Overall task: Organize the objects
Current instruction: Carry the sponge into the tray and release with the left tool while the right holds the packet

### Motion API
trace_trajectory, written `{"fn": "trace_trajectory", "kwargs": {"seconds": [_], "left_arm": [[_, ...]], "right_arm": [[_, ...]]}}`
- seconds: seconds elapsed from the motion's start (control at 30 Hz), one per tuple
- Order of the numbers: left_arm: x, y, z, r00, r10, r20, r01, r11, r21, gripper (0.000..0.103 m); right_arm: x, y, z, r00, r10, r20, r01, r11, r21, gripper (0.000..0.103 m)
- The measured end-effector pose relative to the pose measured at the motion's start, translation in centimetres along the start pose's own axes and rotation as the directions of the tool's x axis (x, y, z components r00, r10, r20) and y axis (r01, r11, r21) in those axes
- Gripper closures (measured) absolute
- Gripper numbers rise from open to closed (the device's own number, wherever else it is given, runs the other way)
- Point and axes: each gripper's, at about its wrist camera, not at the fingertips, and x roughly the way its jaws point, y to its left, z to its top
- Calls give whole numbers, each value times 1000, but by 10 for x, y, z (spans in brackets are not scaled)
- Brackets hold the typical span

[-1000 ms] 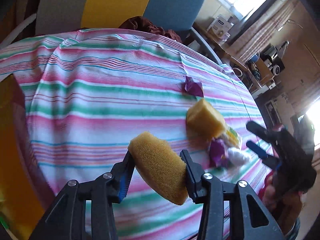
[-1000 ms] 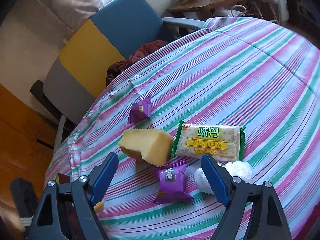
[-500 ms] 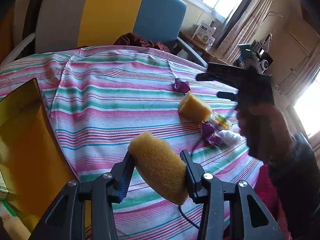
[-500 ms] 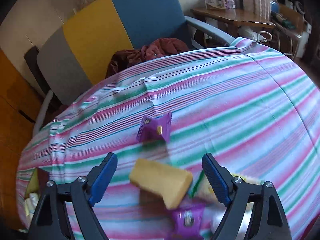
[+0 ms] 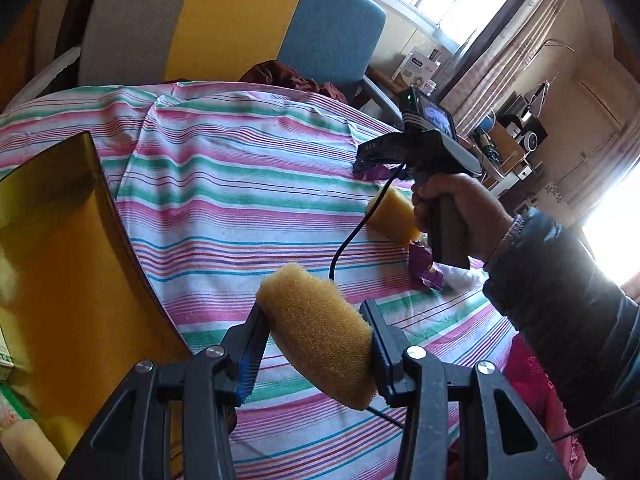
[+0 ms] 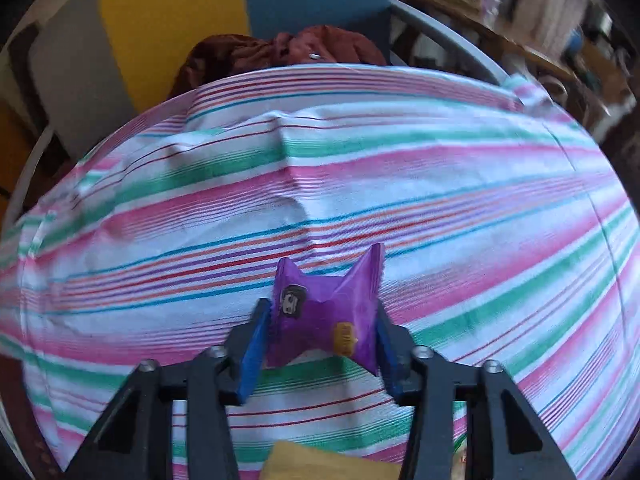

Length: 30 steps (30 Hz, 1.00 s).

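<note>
In the left wrist view, the left gripper (image 5: 316,340) is clamped on a yellow sponge (image 5: 320,332), which sits tilted between the two pads, above the striped tablecloth (image 5: 224,184). To the left, an amber box (image 5: 68,240) stands at the edge of the table, and some items lie inside it, too blurred to name. Farther on the cloth, a hand (image 5: 460,212) holds the right gripper (image 5: 370,158) with its tip down on a purple packet (image 5: 374,172). Just beside the hand lies a second sponge (image 5: 394,216), and near it a second purple packet (image 5: 426,268) and a white bundle (image 5: 464,278). Behind the table there is a chair (image 5: 240,28) in grey, yellow and blue.

In the right wrist view, the jaws of the right gripper (image 6: 320,336) are closing on the purple packet (image 6: 324,316); both blue pads touch its sides and the wrapper is crumpled between them. The packet is on the tablecloth (image 6: 360,184). At the bottom edge the second sponge (image 6: 320,464) shows partly. A dark red cloth (image 6: 280,52) lies on the chair (image 6: 180,12).
</note>
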Motion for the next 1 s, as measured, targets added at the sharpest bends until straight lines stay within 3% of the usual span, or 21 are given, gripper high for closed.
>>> {"fn": "trace_trajectory", "kwargs": {"seconds": [0.23, 0.47, 0.7, 0.87, 1.0], "left_arm": [[-11, -1, -5, 1000, 2, 19, -2, 1000, 2, 57], [-34, 0, -14, 998, 23, 62, -23, 1000, 2, 57], [-63, 17, -24, 988, 100, 114, -96, 995, -40, 57], [-86, 36, -32, 966, 207, 155, -196, 977, -84, 57], [-98, 47, -38, 932, 309, 188, -296, 950, -95, 57]], "right_arm": [[-51, 30, -26, 983, 176, 50, -166, 973, -160, 63], [-100, 66, -97, 936, 351, -6, -338, 895, -293, 63], [-112, 79, -185, 929, 361, -80, -364, 855, -369, 63], [-97, 66, -201, 938, 339, -71, -340, 866, -367, 63], [-84, 64, -198, 947, 313, -66, -314, 872, -374, 63]]}}
